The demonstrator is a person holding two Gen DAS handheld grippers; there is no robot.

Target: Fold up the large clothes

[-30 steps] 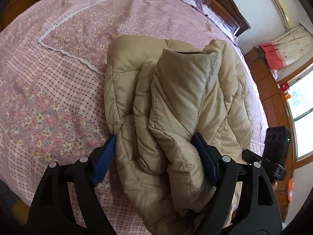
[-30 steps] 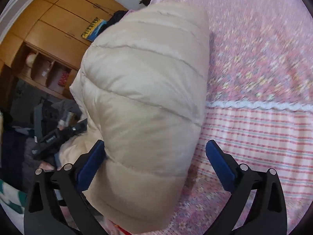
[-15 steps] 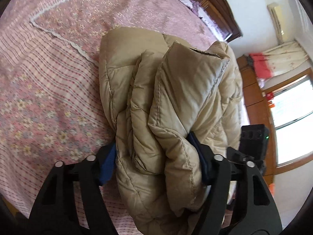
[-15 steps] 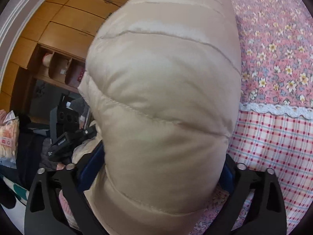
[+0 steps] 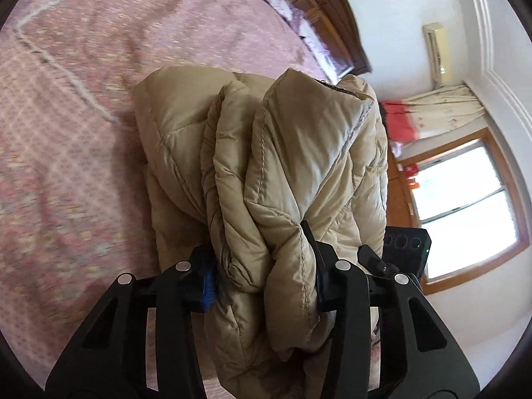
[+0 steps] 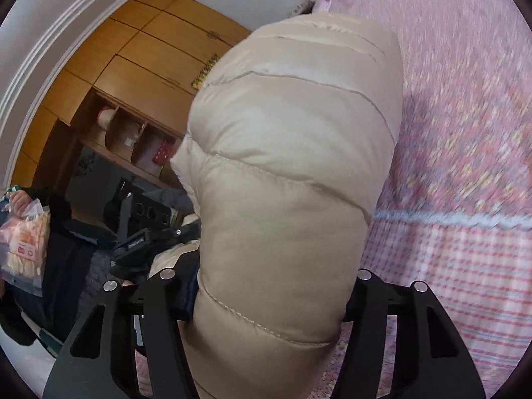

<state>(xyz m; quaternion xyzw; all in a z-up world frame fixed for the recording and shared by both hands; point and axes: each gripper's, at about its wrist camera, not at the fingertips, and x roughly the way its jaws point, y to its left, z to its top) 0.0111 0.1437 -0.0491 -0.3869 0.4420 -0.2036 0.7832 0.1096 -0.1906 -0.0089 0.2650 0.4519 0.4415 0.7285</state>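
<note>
A beige quilted puffer jacket [image 5: 266,173] is bunched into thick folds and lifted above a pink floral bed [image 5: 66,133]. My left gripper [image 5: 262,276] is shut on a bundle of its folds, blue pads pressed into the fabric. In the right wrist view the same jacket [image 6: 292,183] fills the middle of the frame. My right gripper [image 6: 272,299] is shut on a wide puffy section of it, its pads hidden by the fabric. The other gripper shows at the right edge of the left wrist view [image 5: 405,249] and at the left of the right wrist view [image 6: 146,232].
The pink bedspread [image 6: 465,166] has a white lace seam [image 6: 449,219]. A dark wooden headboard [image 5: 332,26] stands at the far end. A wooden wardrobe with open shelves [image 6: 133,83] and a window [image 5: 465,206] flank the bed. A plastic bag [image 6: 23,242] sits at left.
Both grippers closed on the jacket and lifted it off the bed. Both views tilted upward, showing more of the walls, window and wardrobe.
</note>
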